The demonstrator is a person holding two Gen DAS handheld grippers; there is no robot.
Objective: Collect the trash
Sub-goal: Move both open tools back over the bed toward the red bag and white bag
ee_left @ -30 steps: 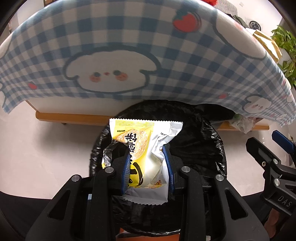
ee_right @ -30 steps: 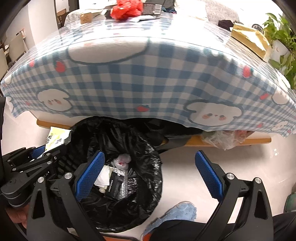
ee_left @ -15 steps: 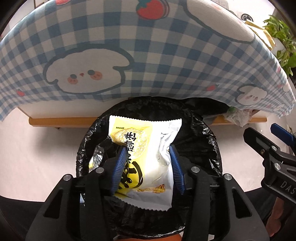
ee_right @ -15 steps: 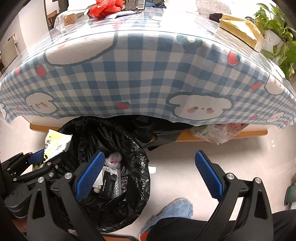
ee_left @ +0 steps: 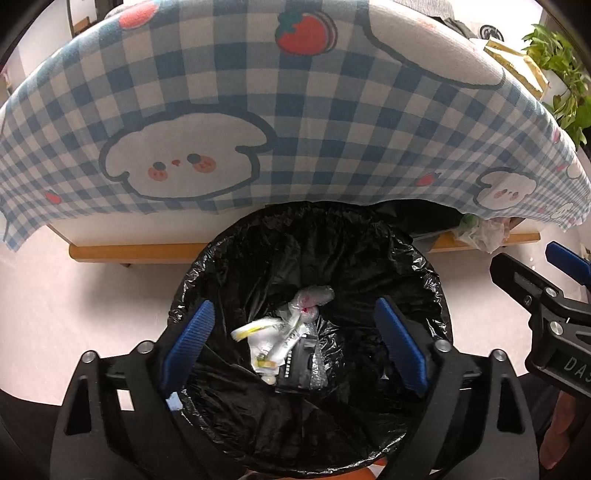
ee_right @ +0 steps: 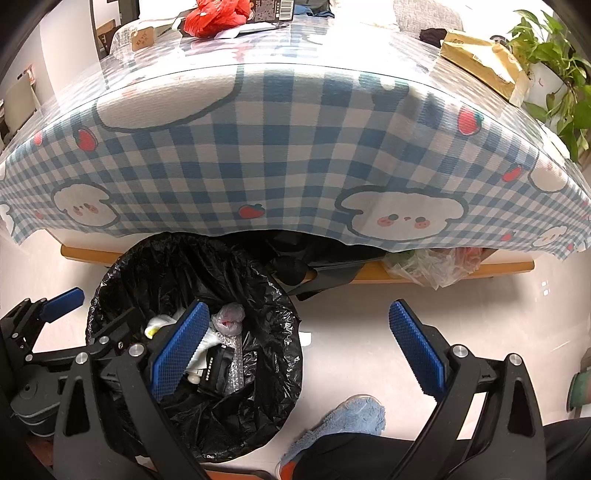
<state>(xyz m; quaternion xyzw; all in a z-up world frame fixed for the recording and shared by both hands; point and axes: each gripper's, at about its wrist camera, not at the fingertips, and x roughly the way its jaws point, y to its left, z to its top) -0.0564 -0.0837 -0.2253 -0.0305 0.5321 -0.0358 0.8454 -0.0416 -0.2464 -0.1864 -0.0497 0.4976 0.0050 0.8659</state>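
Trash is lying in the black-lined bin — wrappers and crumpled plastic, directly below the left gripper, which is hanging wide open and empty. The right gripper is gaping empty too — red plastic and packets are sitting on the table, likely left to collect.

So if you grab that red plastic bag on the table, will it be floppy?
Probably yes. The red plastic bag looks crumpled and thin, so it would likely sag and squash between the fingers. It seems light for its size, and its shiny film might slip a little. What is inside cannot be seen.
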